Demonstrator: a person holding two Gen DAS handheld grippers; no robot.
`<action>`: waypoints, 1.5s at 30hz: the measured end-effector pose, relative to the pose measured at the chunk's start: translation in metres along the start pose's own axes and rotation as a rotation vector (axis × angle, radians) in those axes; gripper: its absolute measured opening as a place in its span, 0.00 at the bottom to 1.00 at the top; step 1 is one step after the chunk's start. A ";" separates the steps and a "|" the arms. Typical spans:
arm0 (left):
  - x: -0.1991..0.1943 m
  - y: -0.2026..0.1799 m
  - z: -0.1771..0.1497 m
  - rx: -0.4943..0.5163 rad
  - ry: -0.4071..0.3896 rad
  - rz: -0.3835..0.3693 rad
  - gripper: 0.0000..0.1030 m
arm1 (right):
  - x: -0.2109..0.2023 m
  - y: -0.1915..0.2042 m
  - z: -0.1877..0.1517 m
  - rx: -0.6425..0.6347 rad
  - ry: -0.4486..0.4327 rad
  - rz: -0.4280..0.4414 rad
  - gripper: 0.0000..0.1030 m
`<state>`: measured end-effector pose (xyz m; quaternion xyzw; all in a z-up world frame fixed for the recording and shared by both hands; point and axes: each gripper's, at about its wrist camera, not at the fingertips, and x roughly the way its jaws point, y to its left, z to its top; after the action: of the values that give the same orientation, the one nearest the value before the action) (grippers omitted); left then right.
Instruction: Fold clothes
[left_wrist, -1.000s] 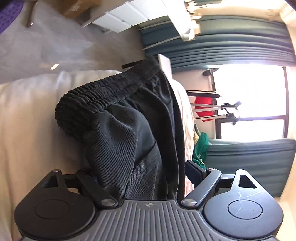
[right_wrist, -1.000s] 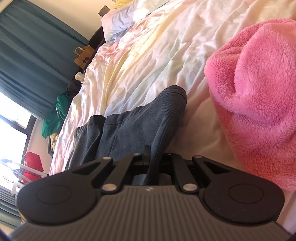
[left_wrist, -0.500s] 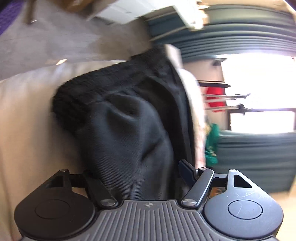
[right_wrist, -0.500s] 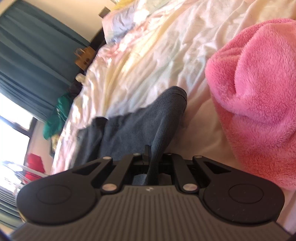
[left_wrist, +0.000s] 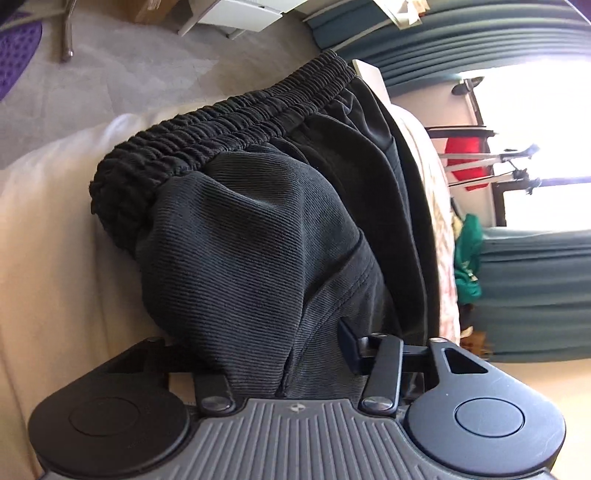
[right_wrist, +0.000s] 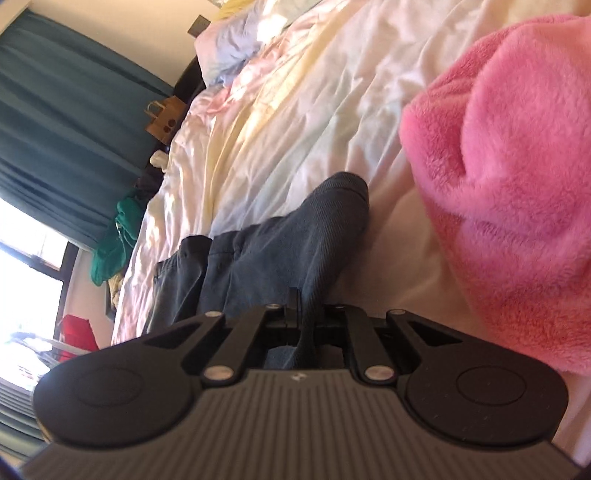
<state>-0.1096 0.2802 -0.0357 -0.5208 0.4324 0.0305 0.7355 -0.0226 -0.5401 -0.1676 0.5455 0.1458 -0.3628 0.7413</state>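
Dark ribbed trousers (left_wrist: 258, 229) with an elastic waistband (left_wrist: 229, 125) lie on the pale bed (left_wrist: 48, 240) and fill the left wrist view. My left gripper (left_wrist: 258, 343) is at their near edge, its jaws closing with a bunch of the cloth between them. Its right finger (left_wrist: 349, 339) shows beside the cloth, while the left one is hidden under it. In the right wrist view the same dark trousers (right_wrist: 280, 251) stretch away over the bedsheet (right_wrist: 295, 110). There my right gripper (right_wrist: 304, 306) is shut on a thin fold of them.
A fluffy pink garment (right_wrist: 498, 184) lies on the bed just right of the right gripper. Pillows (right_wrist: 236, 48) sit at the far end. Teal curtains (right_wrist: 55, 129), a green cloth (right_wrist: 118, 236) and a paper bag (right_wrist: 166, 118) stand beyond the bed's left side. Grey floor (left_wrist: 110, 74) lies past the bed edge.
The left gripper's jaws have narrowed around the bunched cloth, and the hand has lifted and rolled a little, so the waistband now runs slanted. The right gripper keeps its hold and stays put.
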 end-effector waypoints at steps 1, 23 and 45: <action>-0.001 0.000 -0.001 0.005 -0.002 0.021 0.35 | 0.001 0.000 -0.001 -0.009 0.002 0.000 0.08; -0.055 -0.019 -0.036 0.164 -0.282 -0.220 0.06 | -0.031 0.019 -0.003 -0.134 -0.154 0.046 0.05; 0.119 -0.244 0.131 0.124 -0.358 -0.061 0.06 | 0.115 0.278 -0.030 -0.587 -0.325 0.043 0.05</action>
<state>0.1650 0.2246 0.0761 -0.4735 0.2799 0.0736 0.8319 0.2560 -0.5163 -0.0536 0.2467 0.1126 -0.3717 0.8879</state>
